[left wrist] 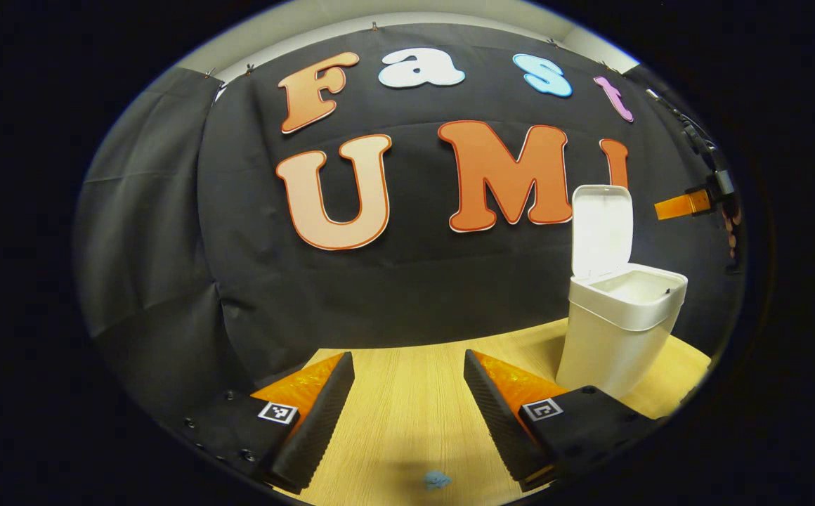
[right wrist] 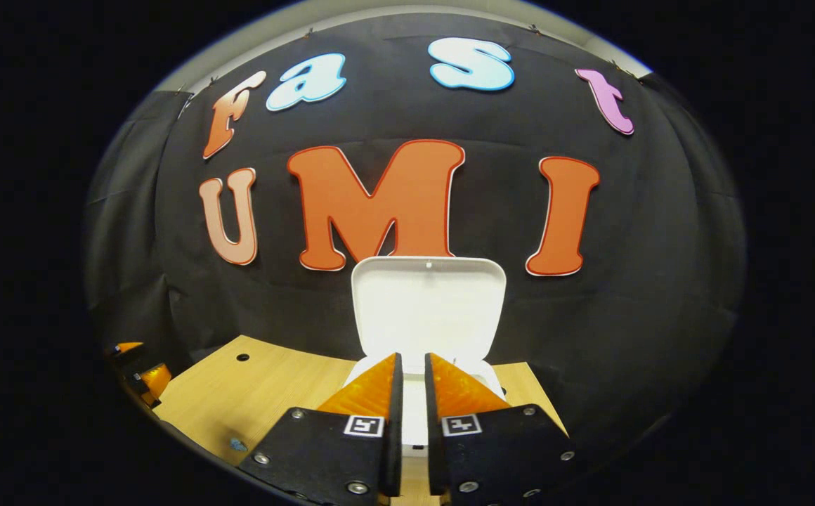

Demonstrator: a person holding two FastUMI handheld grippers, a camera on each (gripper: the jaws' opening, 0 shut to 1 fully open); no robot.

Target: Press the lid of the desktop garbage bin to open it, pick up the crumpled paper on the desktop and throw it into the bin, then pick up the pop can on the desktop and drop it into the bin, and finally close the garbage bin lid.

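Note:
The white desktop bin (left wrist: pixel 618 337) stands on the wooden table at the right of the left gripper view, its lid (left wrist: pixel 602 228) swung upright and the mouth uncovered. My left gripper (left wrist: pixel 408 355) hovers low over the table to the left of the bin, open, with bare wood between its fingers. In the right gripper view the raised lid (right wrist: pixel 428 309) faces me, and my right gripper (right wrist: pixel 413 357) sits just above the bin's front rim (right wrist: pixel 414 422), shut with nothing held. High beside the lid, that gripper's finger (left wrist: pixel 678 207) pokes in from the right.
The wooden table (left wrist: pixel 414 422) ends at the black cloth wall just behind the bin. A small blue speck (left wrist: pixel 437 480) lies on the wood near me. A round hole (right wrist: pixel 242 357) marks the tabletop at left, with my left gripper (right wrist: pixel 142 367) at the edge there.

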